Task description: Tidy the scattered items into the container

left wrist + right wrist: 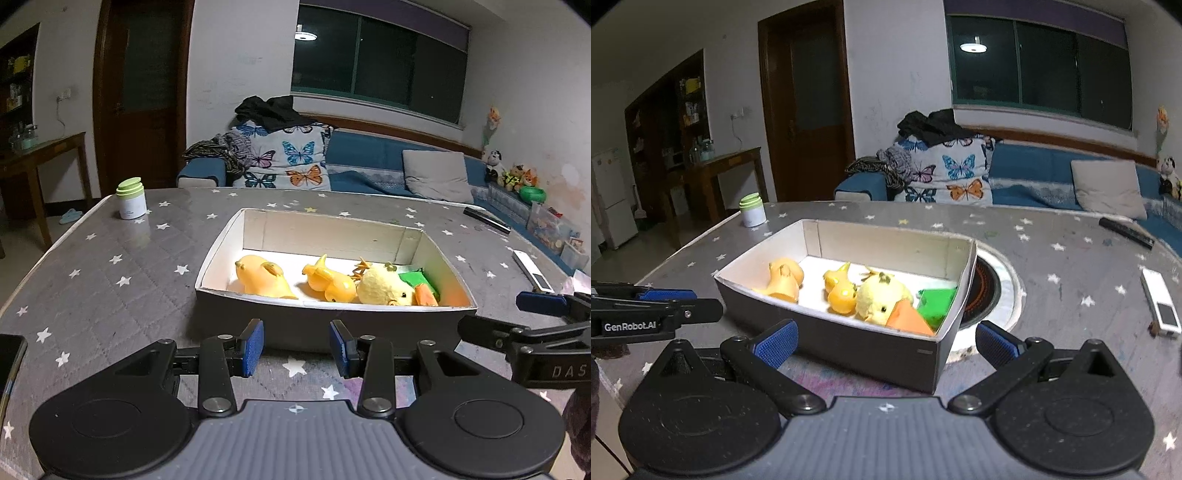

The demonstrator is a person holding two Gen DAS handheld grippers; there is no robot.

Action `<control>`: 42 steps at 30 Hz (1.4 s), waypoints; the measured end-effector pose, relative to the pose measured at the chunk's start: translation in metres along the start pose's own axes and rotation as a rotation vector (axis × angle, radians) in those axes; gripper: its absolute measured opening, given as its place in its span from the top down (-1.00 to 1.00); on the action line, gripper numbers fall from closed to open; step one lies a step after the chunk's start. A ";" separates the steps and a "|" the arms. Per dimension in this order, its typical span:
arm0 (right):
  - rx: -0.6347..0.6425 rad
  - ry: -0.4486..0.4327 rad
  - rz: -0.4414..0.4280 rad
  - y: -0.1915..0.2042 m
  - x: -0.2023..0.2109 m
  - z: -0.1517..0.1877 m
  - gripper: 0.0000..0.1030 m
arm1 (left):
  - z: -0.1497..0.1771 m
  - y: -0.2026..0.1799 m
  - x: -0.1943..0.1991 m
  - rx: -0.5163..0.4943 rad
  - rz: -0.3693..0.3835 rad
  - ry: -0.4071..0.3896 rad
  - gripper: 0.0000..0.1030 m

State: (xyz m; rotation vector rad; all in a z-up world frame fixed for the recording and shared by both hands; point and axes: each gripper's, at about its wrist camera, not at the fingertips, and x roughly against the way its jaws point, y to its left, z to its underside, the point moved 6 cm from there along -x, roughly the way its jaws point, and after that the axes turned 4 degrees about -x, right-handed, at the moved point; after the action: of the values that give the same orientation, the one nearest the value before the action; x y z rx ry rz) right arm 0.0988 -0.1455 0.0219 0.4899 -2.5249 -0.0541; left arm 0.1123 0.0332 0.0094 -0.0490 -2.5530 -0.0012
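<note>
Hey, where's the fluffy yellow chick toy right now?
The plush chick lies inside the box, toward its right end in both wrist views, between a glossy yellow rubber duck on its left and the green toy on its right.

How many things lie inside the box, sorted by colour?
In the box:
Orange rubber toys: 2
Yellow plush chick: 1
Green item: 1
Total: 4

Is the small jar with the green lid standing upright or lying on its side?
Upright. The jar stands on its base on the table, lid on top, left of the box.
</note>
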 end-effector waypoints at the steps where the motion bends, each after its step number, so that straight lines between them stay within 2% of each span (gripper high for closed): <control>1: -0.003 0.006 -0.001 0.000 -0.001 0.002 -1.00 | 0.001 -0.002 -0.001 -0.004 -0.006 0.000 0.19; 12: 0.020 0.049 -0.009 0.007 0.000 0.015 -1.00 | 0.004 -0.015 -0.001 -0.016 0.002 -0.001 0.19; 42: -0.018 0.135 0.034 0.007 -0.020 0.038 -1.00 | 0.021 -0.023 -0.026 -0.007 -0.019 0.083 0.19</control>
State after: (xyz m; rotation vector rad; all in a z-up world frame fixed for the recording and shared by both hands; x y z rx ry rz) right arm 0.0916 -0.1346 -0.0194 0.4288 -2.3975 -0.0296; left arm 0.1214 0.0094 -0.0225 -0.0266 -2.4703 -0.0191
